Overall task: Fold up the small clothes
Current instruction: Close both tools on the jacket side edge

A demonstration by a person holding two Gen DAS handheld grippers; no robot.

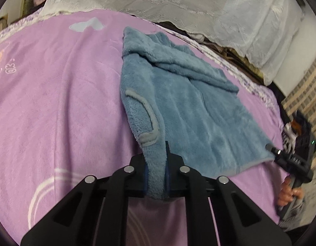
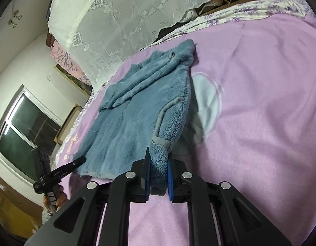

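Observation:
A small blue fleece garment (image 1: 178,102) lies on a purple blanket (image 1: 55,102), with a sleeve folded across its upper part. My left gripper (image 1: 156,160) is shut on one near hem corner. The right gripper (image 1: 269,148) shows at the right edge of this view, gripping the other hem corner. In the right wrist view the garment (image 2: 133,112) stretches away from me. My right gripper (image 2: 159,164) is shut on its fleecy hem corner. The left gripper (image 2: 82,160) shows at the lower left, at the far hem corner.
A white lace cover (image 1: 178,6) drapes over bedding behind the garment. A floral sheet edge (image 2: 250,14) borders the blanket. A window (image 2: 24,133) and white wall lie to the left in the right wrist view.

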